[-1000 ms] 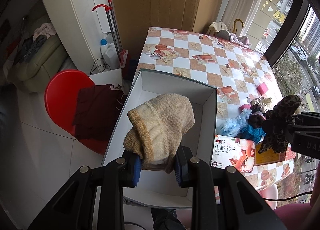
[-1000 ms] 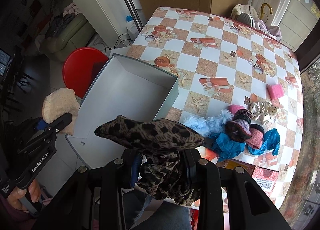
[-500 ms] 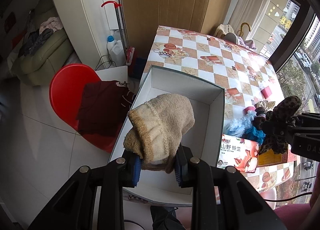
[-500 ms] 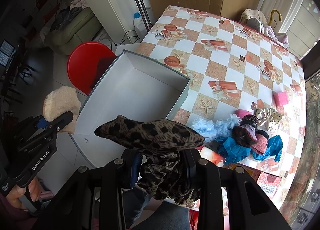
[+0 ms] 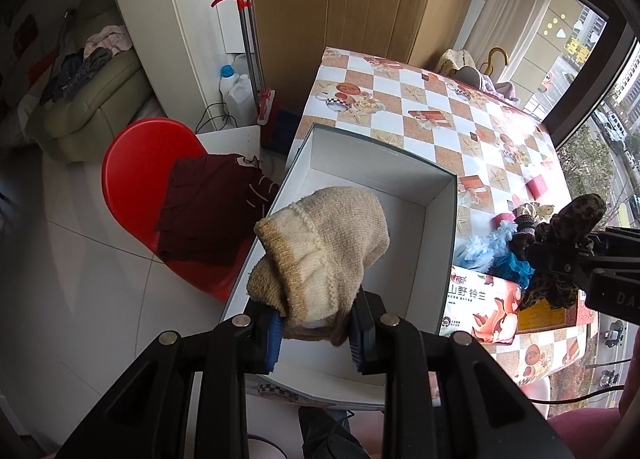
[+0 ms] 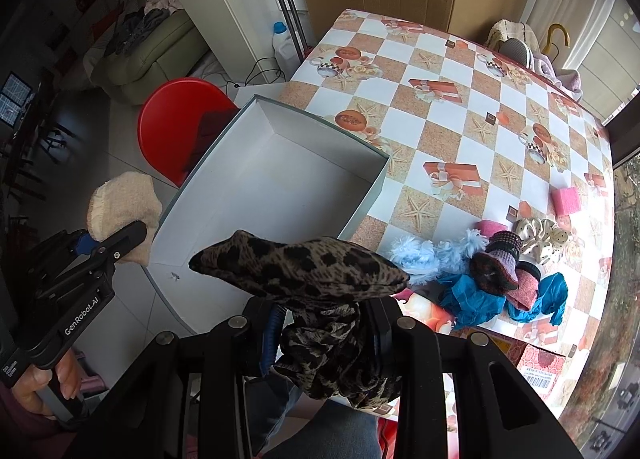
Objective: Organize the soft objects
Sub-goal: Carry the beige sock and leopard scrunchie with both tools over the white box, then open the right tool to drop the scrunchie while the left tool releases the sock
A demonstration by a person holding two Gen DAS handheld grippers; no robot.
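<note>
Left wrist view: left gripper (image 5: 316,333) has its fingers (image 5: 273,335) pinching a cream knitted hat (image 5: 320,255), held above the near end of the white box (image 5: 438,227). The box interior that shows is bare; the hat hides part of the floor. Nothing deposited yet, by my reading. The right gripper (image 5: 560,259) appears at the right edge, carrying a leopard-print cloth (image 5: 576,219).

Right wrist view: right gripper (image 6: 324,335) fingers clamp the leopard-print cloth (image 6: 300,265), bunched between them, hanging over the box's near right corner. Box floor (image 6: 280,187) reads empty. Left on the checked surface (image 6: 460,71): pale blue fluffy piece (image 6: 424,255), teal fabric (image 6: 476,299), small purple-rimmed knit hat (image 6: 496,267), cream scrunchie (image 6: 540,235), pink sponge (image 6: 566,199).

Estimate: early stage; two items in transit, roughly five remaining.
</note>
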